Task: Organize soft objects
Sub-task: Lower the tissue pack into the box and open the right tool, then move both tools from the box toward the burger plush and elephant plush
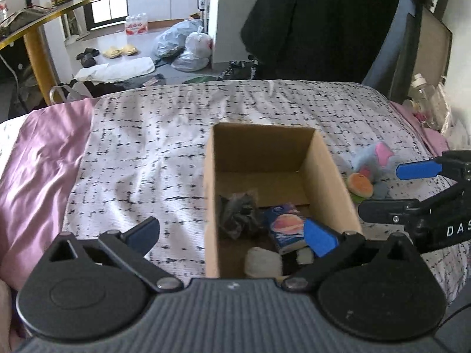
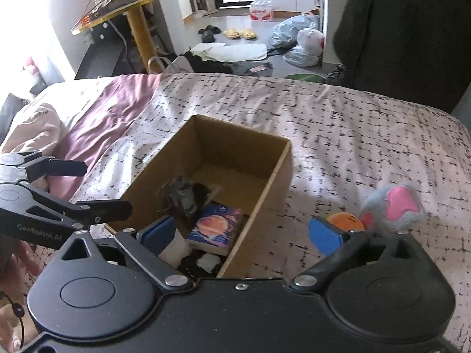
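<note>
Spreading across the bed [image 2: 368, 123], a patterned blanket carries the cardboard box [image 2: 256, 206]; beside it lies the plush toy [image 2: 394, 206], light and squashy, best pinched mid-body. Both tools, left tool [image 1: 232, 234] and right tool [image 2: 243, 235], gape wide, empty.

1. Box [image 1: 323, 176] sits on the bed [image 1: 153, 153], near mid-bed.
2. In the box: cloth wad [image 1: 237, 214] at left; packet [image 1: 287, 226] just right of it; two white rolls [image 1: 262, 261] at the near end.
3. Far end of the box floor is bare.
4. Plush [image 2: 394, 206] lies on the bed right of the box, apart from it; ball toy [image 2: 346, 220] touches it on its box side.
5. Sheet [image 1: 38, 161] lies left of the box, at the bed's left side.
6. Table [image 2: 129, 3] stands beyond the bed, far left.
7. Bags [image 2: 297, 41] and slippers [image 2: 240, 33] lie on the floor behind the bed.
</note>
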Demonstrator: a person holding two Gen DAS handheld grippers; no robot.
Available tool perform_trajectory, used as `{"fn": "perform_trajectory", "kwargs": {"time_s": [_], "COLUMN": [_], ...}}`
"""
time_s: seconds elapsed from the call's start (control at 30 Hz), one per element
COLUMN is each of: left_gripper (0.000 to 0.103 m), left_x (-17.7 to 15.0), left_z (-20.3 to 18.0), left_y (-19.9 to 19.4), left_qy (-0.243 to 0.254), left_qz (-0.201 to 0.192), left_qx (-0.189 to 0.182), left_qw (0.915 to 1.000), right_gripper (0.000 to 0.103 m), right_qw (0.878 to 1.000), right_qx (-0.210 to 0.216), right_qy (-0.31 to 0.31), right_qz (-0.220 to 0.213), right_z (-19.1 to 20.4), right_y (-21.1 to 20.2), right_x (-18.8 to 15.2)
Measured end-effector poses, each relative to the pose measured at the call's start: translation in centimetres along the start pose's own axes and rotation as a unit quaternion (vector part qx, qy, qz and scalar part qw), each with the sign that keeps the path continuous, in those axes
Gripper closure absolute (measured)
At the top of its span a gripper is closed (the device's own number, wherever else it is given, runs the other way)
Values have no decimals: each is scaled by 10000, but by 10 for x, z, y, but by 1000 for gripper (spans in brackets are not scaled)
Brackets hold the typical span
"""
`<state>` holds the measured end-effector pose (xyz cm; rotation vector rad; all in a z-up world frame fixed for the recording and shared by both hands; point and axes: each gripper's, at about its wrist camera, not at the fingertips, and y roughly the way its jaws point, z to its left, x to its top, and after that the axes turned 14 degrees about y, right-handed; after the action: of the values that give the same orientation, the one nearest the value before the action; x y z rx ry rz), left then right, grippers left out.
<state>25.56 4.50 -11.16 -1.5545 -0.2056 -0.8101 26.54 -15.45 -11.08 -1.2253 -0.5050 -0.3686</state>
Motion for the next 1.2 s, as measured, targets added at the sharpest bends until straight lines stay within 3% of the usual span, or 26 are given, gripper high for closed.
{"fn": "perform_trajectory", "kwargs": {"time_s": [0.43,0.73,1.1,1.2], "left_gripper": [0,0,0,0], "left_x": [26,40,61,66], "left_z": [-51,-80,-117,-126], "left_y": [8,15,27,31], "left_qy": [582,763,1070,995], "left_qz": [163,249,275,268], "left_qx": [-289,-487,-477,-657], "left_qw": [9978,9956,9927,9925], "right_gripper": [0,0,0,0], "right_qw": [9995,9983,9952,9943], "right_qx": [-75,-108,-177,-162], "right_qy": [262,543,909,1014], "right_qz": [-127,-193,-315,-300], "right_z": [-52,-90,-133,-145], "right_y": [-27,-38,-44,-41], "right_x": [-14,-21,-30,-34]}}
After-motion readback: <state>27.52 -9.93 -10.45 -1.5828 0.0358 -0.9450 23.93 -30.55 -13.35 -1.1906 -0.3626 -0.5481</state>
